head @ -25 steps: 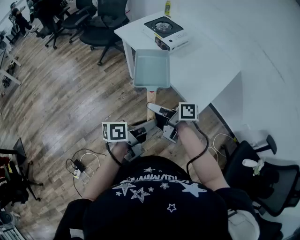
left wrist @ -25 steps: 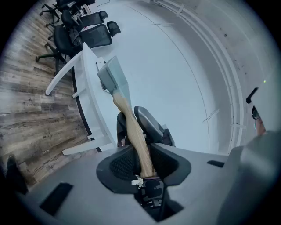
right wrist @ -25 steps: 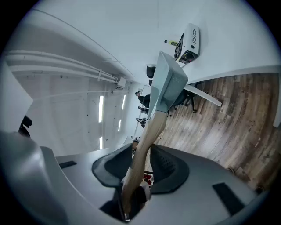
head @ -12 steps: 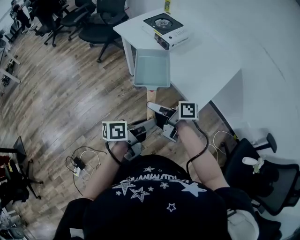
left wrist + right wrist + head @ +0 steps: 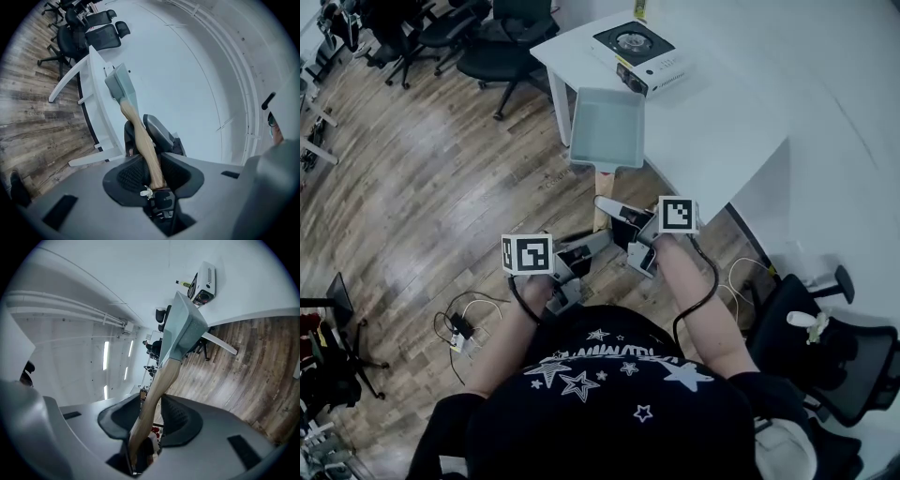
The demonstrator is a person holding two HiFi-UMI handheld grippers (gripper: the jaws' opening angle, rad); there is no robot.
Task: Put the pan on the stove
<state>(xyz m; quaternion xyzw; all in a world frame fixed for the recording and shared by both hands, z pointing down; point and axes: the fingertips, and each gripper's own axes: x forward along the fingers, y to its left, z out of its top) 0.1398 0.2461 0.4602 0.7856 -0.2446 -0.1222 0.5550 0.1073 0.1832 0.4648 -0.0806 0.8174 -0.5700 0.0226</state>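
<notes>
The white tabletop (image 5: pixel 717 131) lies ahead of both tools and to their right, with wood floor (image 5: pixel 422 187) on their left. The stove (image 5: pixel 642 49) sits at the tabletop's far corner, well apart from the tools, and it is the farthest thing ahead. The pan (image 5: pixel 607 127), a pale rectangular tray, is between the tools and the stove, over the near edge of the tabletop. It is carried by its handle; I cannot tell from above whether its base clears the surface. Its long axis runs straight away from me: the wooden handle (image 5: pixel 602 192) points back at the tools and the open tray points forward. The stove lies beyond the tray's far end, a little to the right of that line. The right tool (image 5: pixel 611 212) sits further forward on the handle and so nearer the stove. Its jaws are part closed, with the wood passing between the pads (image 5: pixel 180 411) and deep into the throat. The left tool (image 5: pixel 596 247) is just behind it at the butt end, jaws narrowed onto the wood. In the left gripper view the handle (image 5: pixel 140 136) rises out of the grip to the pan (image 5: pixel 121 84). My judgement is that the coming move is a push forward along the handle's line with a slight drift right.
</notes>
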